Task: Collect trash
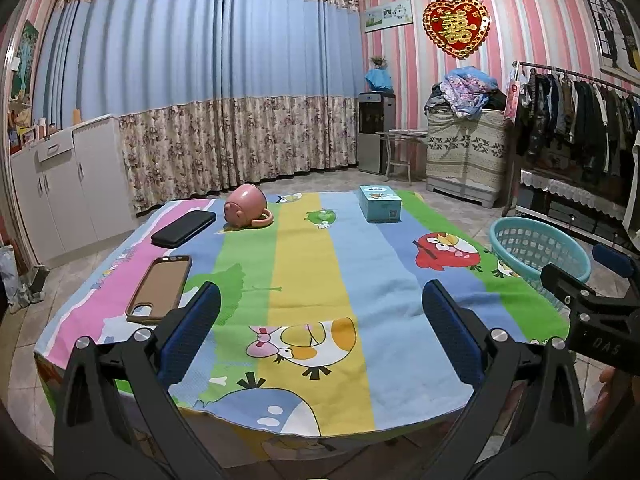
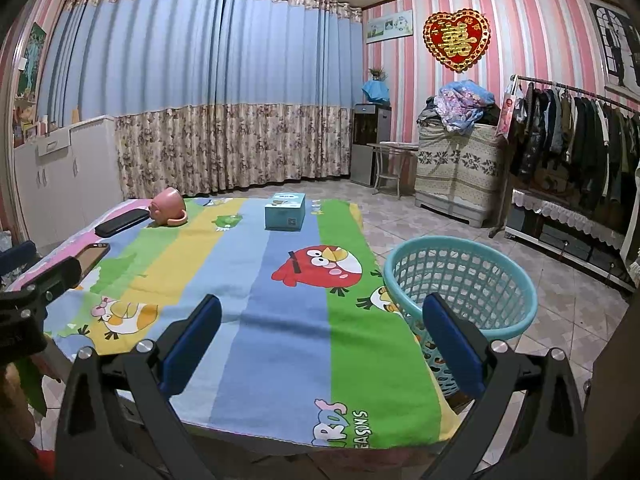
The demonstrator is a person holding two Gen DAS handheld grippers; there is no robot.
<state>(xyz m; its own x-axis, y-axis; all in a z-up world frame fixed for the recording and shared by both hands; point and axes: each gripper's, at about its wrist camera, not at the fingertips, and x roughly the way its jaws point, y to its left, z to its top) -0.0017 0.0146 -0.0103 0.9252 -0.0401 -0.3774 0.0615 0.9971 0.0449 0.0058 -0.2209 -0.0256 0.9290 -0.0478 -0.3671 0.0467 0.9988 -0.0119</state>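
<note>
Trash basket [image 2: 460, 280], teal and latticed, stands on the floor just beside the surface's [image 2: 280, 320] right edge. Left claw [image 1: 320, 332] and right claw [image 2: 322, 340] hover over the near edge, each spread apart and holding nothing.

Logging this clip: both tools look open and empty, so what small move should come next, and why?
Probably extend the right tool toward the teal box. It lies nearest the basket, though no obvious trash shows; the left tool is also empty.
</note>
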